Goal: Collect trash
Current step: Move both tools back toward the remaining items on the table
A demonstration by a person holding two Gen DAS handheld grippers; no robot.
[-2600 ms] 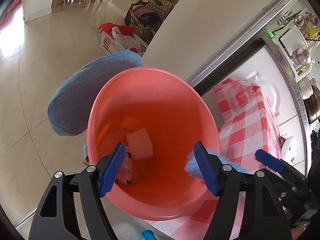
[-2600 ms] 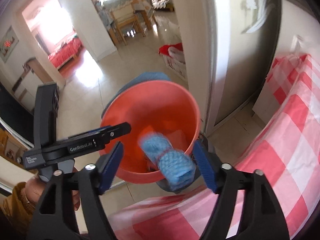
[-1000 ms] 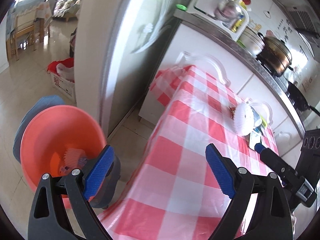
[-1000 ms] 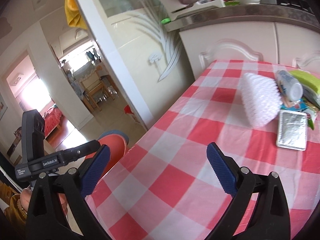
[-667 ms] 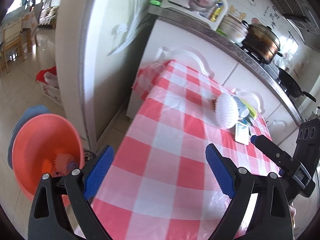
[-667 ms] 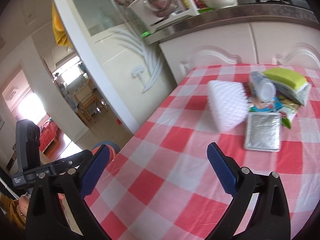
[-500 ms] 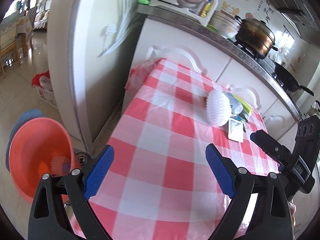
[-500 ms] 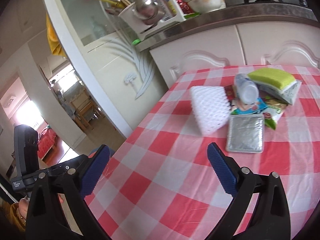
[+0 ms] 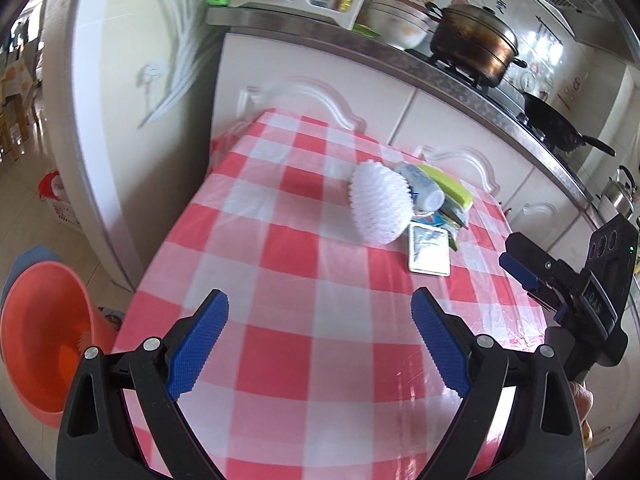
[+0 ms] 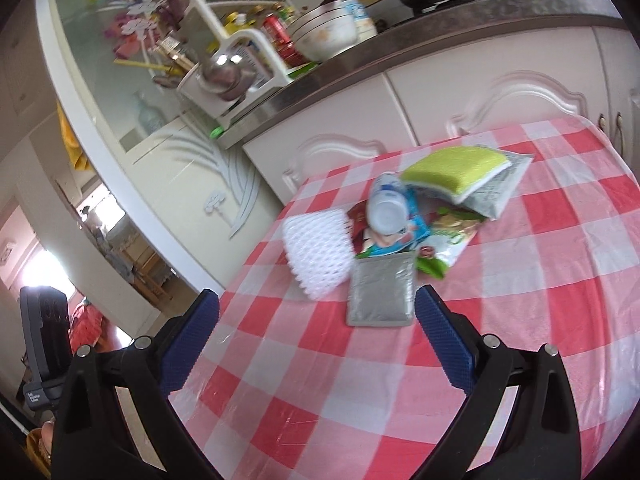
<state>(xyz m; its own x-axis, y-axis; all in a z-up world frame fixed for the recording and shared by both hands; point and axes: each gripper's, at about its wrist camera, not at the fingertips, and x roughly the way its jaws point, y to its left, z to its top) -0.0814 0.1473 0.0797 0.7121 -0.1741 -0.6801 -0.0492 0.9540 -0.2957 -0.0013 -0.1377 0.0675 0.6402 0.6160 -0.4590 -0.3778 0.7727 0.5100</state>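
A heap of trash lies on the red-and-white checked tablecloth (image 9: 304,288): a white foam fruit net (image 9: 380,208) (image 10: 318,256), a silver foil pouch (image 9: 429,250) (image 10: 381,298), a small white bottle (image 10: 387,206), snack wrappers (image 10: 448,240) and a green sponge pack (image 10: 456,168). My left gripper (image 9: 320,344) is open and empty over the near half of the table. My right gripper (image 10: 318,344) is open and empty just short of the foil pouch. The orange bucket (image 9: 36,344) stands on the floor at the table's left.
White cabinets (image 9: 400,104) and a steel counter (image 9: 440,64) with a pot (image 9: 472,52), a pan and a dish rack (image 10: 224,68) run behind the table. A white door frame (image 9: 100,120) stands left. The right gripper's body (image 9: 572,292) shows at the right edge.
Both grippers have swung from the bucket to the table and closed in on the trash heap. The blue net seen at the bucket earlier is out of my right gripper.
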